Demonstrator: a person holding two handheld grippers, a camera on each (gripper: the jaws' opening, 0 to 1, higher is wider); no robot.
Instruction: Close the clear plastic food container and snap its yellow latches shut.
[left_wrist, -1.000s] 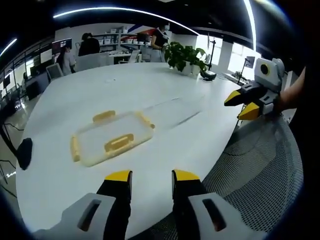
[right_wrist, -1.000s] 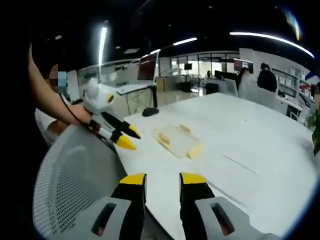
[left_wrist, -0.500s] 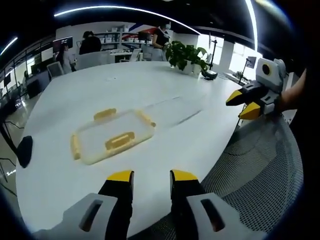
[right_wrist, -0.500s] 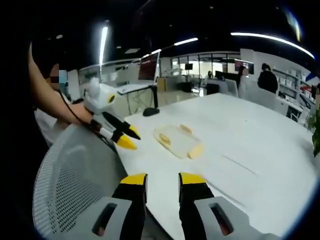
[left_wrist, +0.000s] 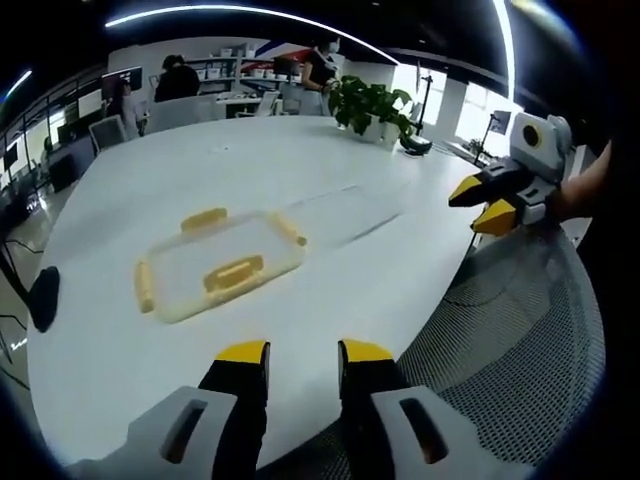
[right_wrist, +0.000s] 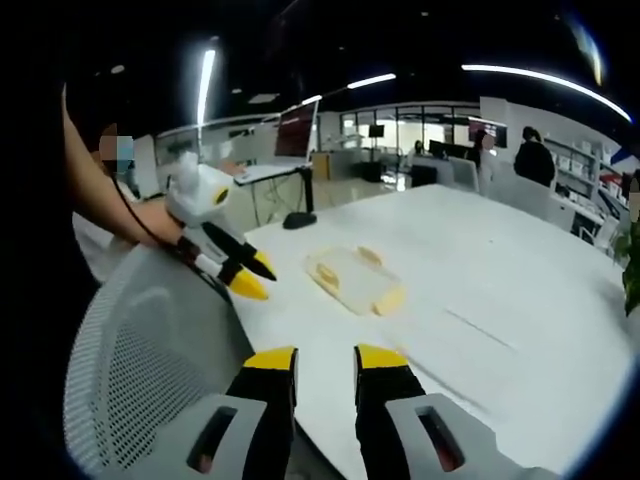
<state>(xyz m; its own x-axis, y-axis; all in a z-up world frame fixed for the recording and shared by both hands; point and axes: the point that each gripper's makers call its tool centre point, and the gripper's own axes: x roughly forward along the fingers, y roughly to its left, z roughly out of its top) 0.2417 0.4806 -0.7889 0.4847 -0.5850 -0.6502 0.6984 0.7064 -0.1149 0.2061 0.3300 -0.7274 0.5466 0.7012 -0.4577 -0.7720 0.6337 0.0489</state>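
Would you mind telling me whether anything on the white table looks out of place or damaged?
Nothing stands out. The clear container lies flat on the white table, its yellow latches splayed outward, unfastened; nothing looks spilled or broken.

- The left gripper (left_wrist: 302, 352) rose from the bottom of the left gripper view, its yellow-tipped jaws slightly apart and holding nothing.
- A clear plastic container (left_wrist: 222, 268) with yellow latches (left_wrist: 234, 273) lay flat on the white table (left_wrist: 400, 270), ahead of the jaws.
- The right gripper (left_wrist: 487, 203) hovered at the right, above a mesh chair back (left_wrist: 510, 330).
- A potted plant (left_wrist: 372, 106) stood at the table's far end.
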